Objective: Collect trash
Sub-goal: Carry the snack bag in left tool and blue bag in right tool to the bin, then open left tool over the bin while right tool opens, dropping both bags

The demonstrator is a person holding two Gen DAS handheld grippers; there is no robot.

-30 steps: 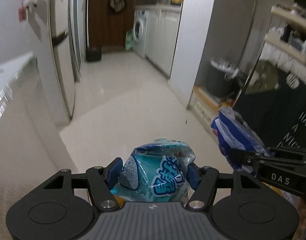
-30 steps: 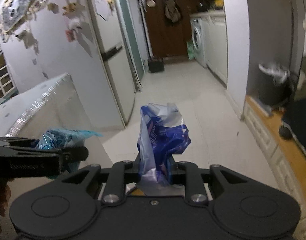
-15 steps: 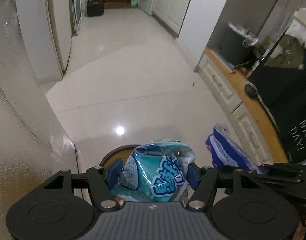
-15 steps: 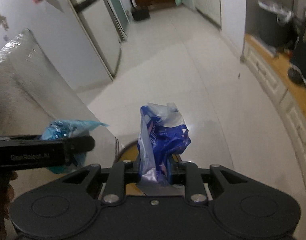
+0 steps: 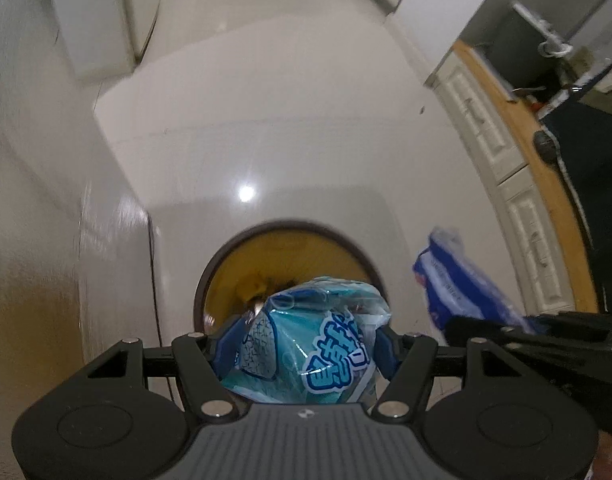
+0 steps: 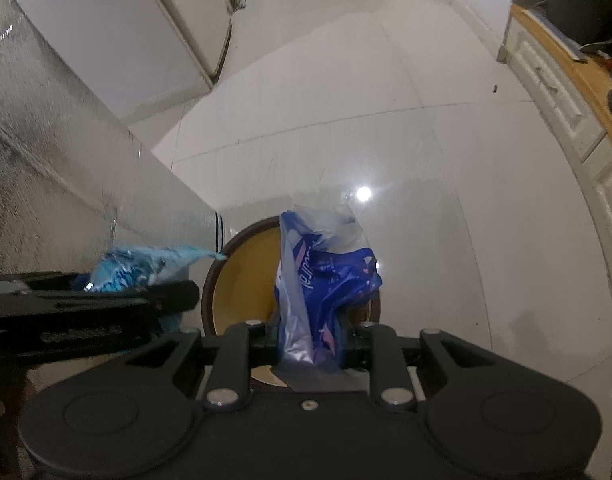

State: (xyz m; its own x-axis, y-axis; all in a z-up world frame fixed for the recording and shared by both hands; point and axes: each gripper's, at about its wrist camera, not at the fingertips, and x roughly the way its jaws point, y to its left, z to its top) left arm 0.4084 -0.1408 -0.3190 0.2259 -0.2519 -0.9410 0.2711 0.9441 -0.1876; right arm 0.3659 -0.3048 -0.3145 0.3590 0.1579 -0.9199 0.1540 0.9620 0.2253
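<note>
Left wrist alone shows debris inside the bin (image 5: 225,276).

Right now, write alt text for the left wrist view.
The left gripper holds a crumpled teal snack wrapper above a round bin with a dark rim and yellow inside. To its right, the right gripper clamps a blue wrapper over pale glossy floor tiles.

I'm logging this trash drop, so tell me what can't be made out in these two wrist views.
- Contents of the round brown bin with yellow lining: left wrist view, teal snack wrapper covers them.
- Bin's near rim: right wrist view, crumpled blue plastic bag and right gripper hide it.
- Blue bag's print: blurred in left view.
</note>
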